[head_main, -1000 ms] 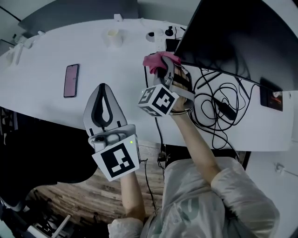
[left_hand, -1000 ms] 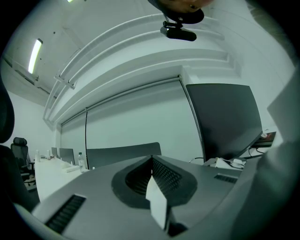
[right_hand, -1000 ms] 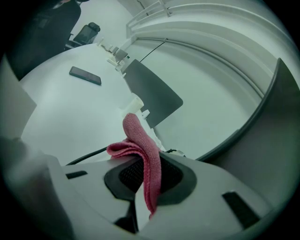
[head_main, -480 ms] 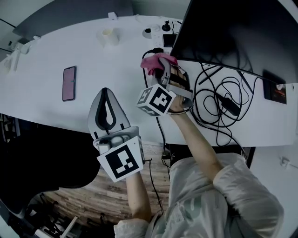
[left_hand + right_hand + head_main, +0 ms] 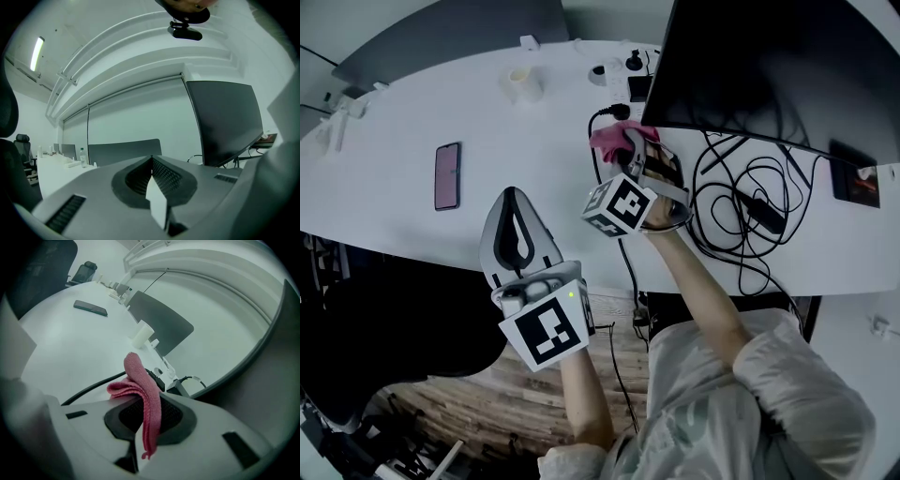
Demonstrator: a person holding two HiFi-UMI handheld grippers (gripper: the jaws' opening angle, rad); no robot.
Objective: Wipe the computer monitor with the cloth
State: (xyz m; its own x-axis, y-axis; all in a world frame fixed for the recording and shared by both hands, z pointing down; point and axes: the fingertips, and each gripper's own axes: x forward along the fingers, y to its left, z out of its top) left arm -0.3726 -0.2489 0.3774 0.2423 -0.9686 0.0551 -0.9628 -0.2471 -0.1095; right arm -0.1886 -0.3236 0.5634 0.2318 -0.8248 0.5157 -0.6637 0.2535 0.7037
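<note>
Pink knitted cloth is pinched in the right gripper. Its jaws are pressed together on a fold, and the rest of the cloth is bunched up above the tips with a tail hanging down between the pads. In the head view the cloth sits right at the lower-left corner of the large black computer monitor, at about 7 o'clock on the screen.

I can't confirm contact. The right gripper view shows the monitor's bottom edge off at 3 o'clock with a gap to the cloth, so I'd call it apart or at most grazing the bezel.

Progress, as a judgement:
- Done: cloth picked up and brought to the screen.
- Left: effectively the whole wipe. The dark panel shows no streaks or cleaned bands, so nothing says any area has been covered.
- From this corner the whole panel lies up and to the right, toward 1–2 o'clock.

Left gripper has its jaws pressed together on nothing. It hangs off the near edge of the white curved desk, at 7 o'clock from the cloth and well apart from it, and looks idle.

Also on the desk:
- A tangle of black cables under the monitor, at 4 o'clock from the cloth.
- A dark slab phone at 9 o'clock.
- A small white cup at 11 o'clock.
</note>
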